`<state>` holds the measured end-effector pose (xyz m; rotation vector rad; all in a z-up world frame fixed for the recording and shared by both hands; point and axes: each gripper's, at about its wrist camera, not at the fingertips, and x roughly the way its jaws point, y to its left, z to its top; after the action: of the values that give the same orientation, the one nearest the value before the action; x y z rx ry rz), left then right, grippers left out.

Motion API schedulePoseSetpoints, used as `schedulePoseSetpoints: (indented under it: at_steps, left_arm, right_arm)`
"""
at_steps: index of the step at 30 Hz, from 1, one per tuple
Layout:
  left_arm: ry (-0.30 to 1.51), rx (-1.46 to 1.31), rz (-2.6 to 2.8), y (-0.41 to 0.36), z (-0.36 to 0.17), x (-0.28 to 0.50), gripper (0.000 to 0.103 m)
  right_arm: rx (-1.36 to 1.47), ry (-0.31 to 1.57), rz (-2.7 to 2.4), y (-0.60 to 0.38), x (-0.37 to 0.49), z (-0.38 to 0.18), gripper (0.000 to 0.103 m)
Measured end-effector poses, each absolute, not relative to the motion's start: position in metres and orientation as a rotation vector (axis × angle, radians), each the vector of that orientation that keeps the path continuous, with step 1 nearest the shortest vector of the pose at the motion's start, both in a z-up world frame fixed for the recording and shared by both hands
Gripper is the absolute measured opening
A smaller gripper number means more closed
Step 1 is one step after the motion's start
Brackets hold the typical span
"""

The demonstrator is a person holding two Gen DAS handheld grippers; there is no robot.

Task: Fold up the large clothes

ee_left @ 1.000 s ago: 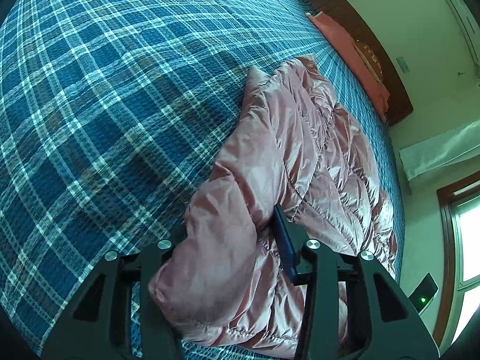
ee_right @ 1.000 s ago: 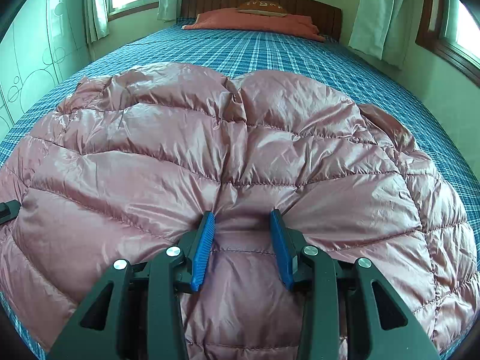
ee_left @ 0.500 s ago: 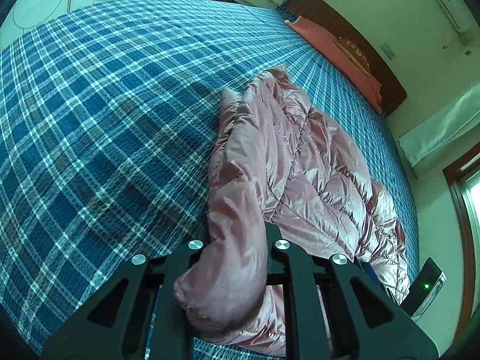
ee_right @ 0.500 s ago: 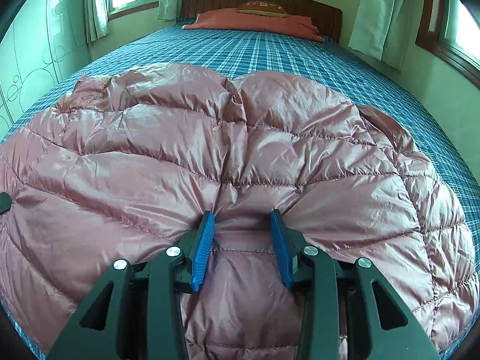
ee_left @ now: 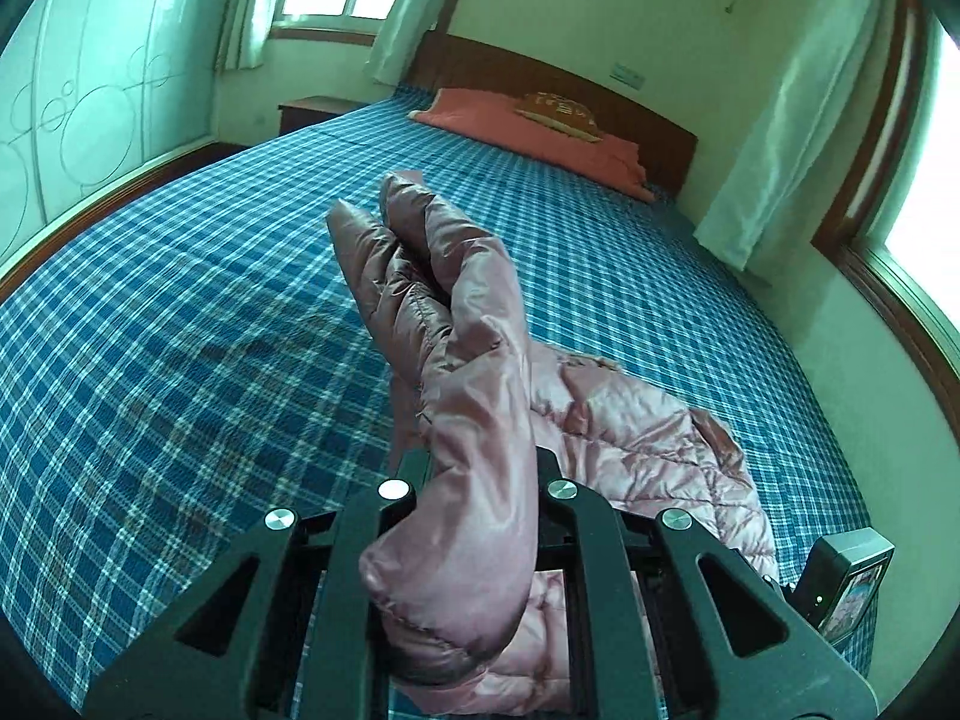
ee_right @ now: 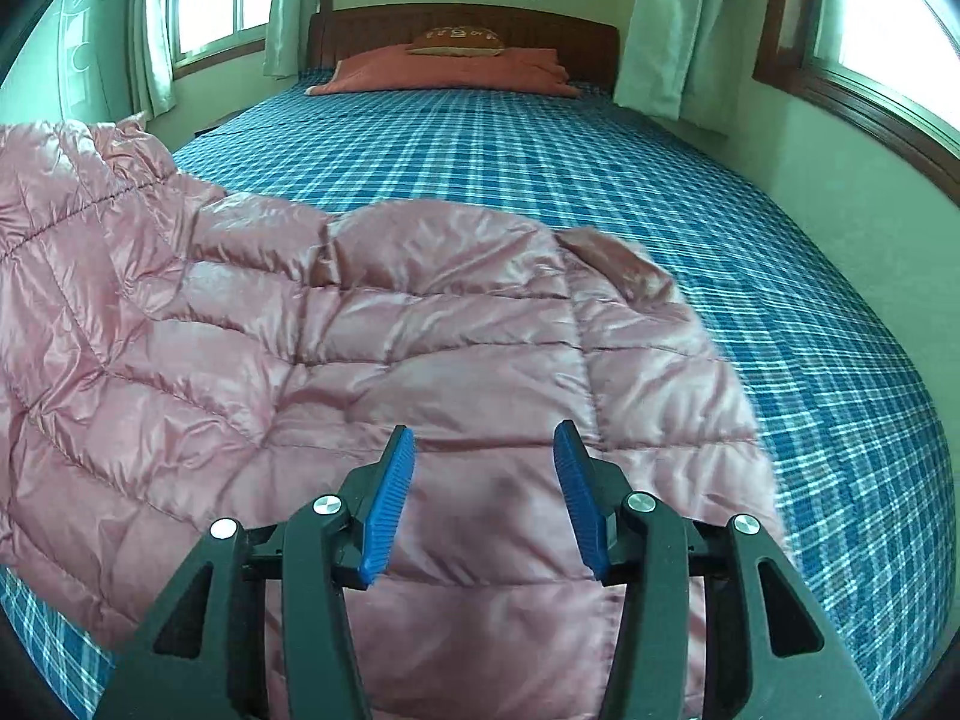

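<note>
A pink quilted down jacket (ee_right: 372,360) lies on the blue plaid bed (ee_right: 540,156). My left gripper (ee_left: 477,474) is shut on the jacket's left edge (ee_left: 474,396) and holds it lifted, so a fold of it stands up above the bed. My right gripper (ee_right: 483,480) is open, its blue pads (ee_right: 390,492) apart just above the jacket's near part, holding nothing. In the right wrist view the raised side of the jacket fills the left edge (ee_right: 54,192).
An orange pillow (ee_right: 444,69) and a wooden headboard (ee_right: 468,21) are at the far end of the bed. Curtains and windows line both side walls. A small dark device (ee_left: 846,582) sits at the lower right of the left wrist view.
My left gripper has lifted the jacket's edge up off the bed and turned toward the headboard. My right gripper has opened wider and let go of the pinched fabric.
</note>
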<state>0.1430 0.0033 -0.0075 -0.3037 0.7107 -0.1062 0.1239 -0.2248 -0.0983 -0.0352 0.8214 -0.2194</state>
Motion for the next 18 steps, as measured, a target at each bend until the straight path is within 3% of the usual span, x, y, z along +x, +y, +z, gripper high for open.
schedulePoseSetpoints:
  at_steps: [7,18]
  left_arm:
    - [0.719,-0.139,-0.233,-0.101,-0.011,0.142,0.012]
    - [0.862,0.036,-0.364,-0.218,-0.080,0.130,0.012]
  right_arm:
    - [0.023,0.830,-0.367,-0.313,0.091,-0.098,0.050]
    - [0.089,0.886,-0.469,-0.381,0.056,-0.122,0.050]
